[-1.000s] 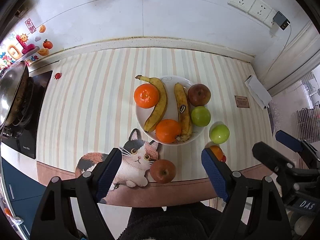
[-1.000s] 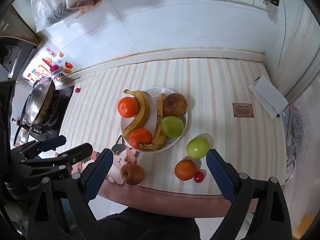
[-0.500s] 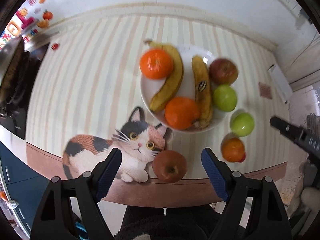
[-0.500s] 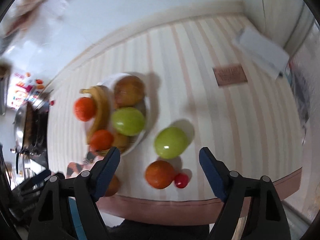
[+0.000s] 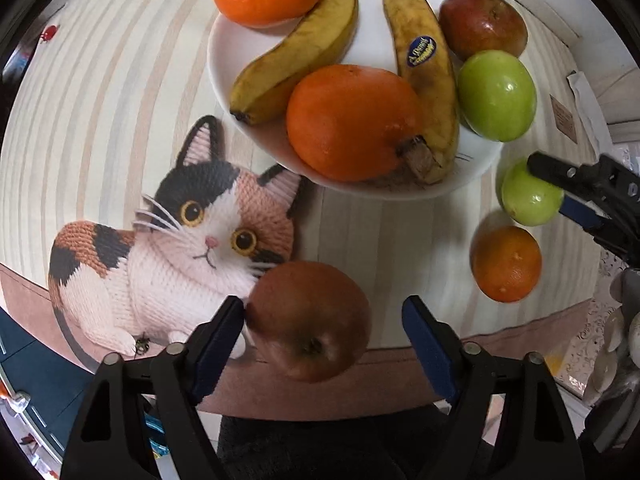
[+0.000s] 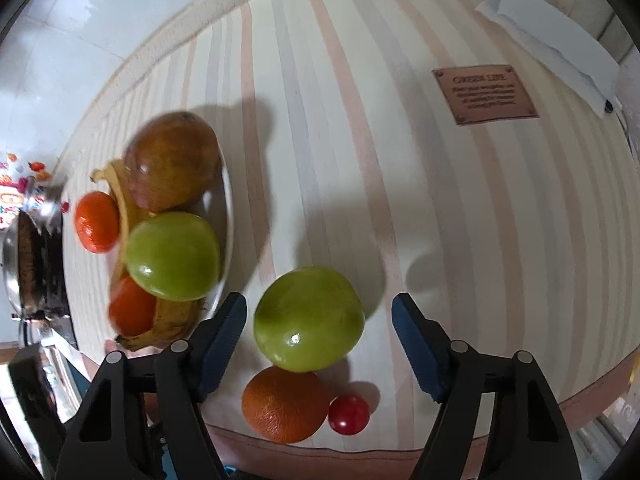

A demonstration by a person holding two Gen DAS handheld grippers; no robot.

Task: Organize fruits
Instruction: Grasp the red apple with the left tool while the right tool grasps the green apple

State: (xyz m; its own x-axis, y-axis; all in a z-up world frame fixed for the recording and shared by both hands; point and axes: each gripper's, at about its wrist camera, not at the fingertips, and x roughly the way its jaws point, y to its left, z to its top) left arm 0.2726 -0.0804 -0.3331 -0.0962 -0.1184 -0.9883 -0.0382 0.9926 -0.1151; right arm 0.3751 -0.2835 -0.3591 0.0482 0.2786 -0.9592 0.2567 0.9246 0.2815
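A white plate point(image 5: 224, 56) holds two bananas point(image 5: 308, 44), two oranges point(image 5: 348, 124), a red apple point(image 5: 482, 24) and a green apple point(image 5: 496, 94). My left gripper point(image 5: 322, 334) is open, its jaws either side of a loose red apple point(image 5: 310, 320) near the table's front edge. My right gripper point(image 6: 318, 328) is open around a loose green apple point(image 6: 308, 318), also seen in the left wrist view point(image 5: 526, 196). A loose orange point(image 6: 284, 404) and a small red cherry tomato point(image 6: 349, 414) lie just in front of it.
A cat picture point(image 5: 176, 248) is printed on the striped tablecloth left of the red apple. A brown label point(image 6: 484, 94) and folded white paper point(image 6: 560, 48) lie at the right back. A stove with a pan point(image 6: 28, 272) stands at the far left.
Both grippers have dropped towards the table. The left one now straddles the red apple, the right one the loose green apple. No fruit has moved.
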